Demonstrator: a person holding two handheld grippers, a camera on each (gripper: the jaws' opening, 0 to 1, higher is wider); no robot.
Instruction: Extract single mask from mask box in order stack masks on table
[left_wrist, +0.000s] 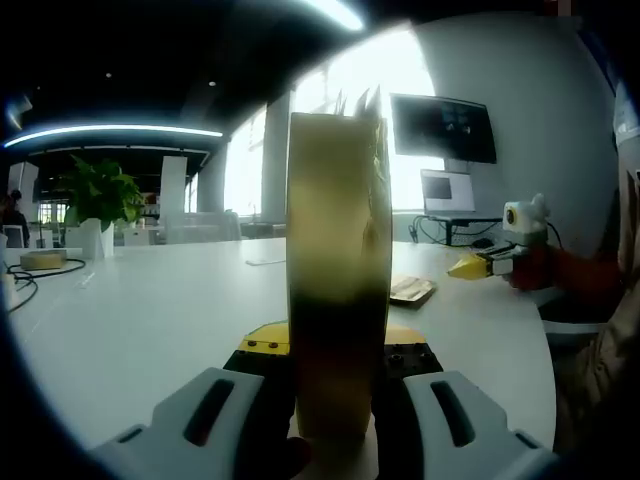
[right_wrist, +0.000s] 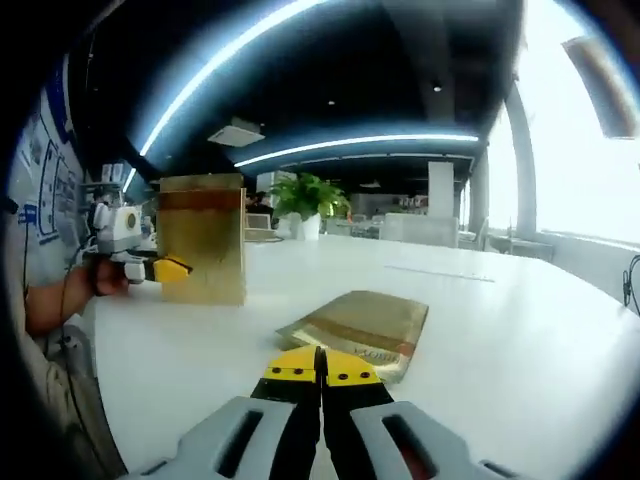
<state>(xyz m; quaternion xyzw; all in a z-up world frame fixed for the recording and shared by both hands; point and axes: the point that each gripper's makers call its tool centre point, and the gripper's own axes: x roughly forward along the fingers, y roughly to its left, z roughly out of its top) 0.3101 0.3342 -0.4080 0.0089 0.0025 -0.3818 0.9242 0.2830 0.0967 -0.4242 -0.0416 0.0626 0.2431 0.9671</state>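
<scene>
My left gripper (left_wrist: 335, 375) is shut on the tall gold mask box (left_wrist: 338, 270), which stands upright and edge-on between its jaws, with packet edges poking out of its top. In the right gripper view the same box (right_wrist: 203, 240) stands at the left of the white table (right_wrist: 520, 350), with the left gripper (right_wrist: 160, 267) on its side. Flat gold mask packets (right_wrist: 355, 325) lie on the table just beyond my right gripper (right_wrist: 322, 368), whose yellow-tipped jaws are shut with nothing between them. From the left gripper view the packets (left_wrist: 410, 290) lie right of the box, the right gripper (left_wrist: 470, 267) past them.
A potted plant (left_wrist: 100, 200) in a white pot stands at the far left of the table, with a cable (left_wrist: 40, 272) near it. A wall monitor (left_wrist: 443, 128) and a laptop (left_wrist: 448, 192) sit behind the table's right end. A person's red sleeve (left_wrist: 575, 275) is at the right.
</scene>
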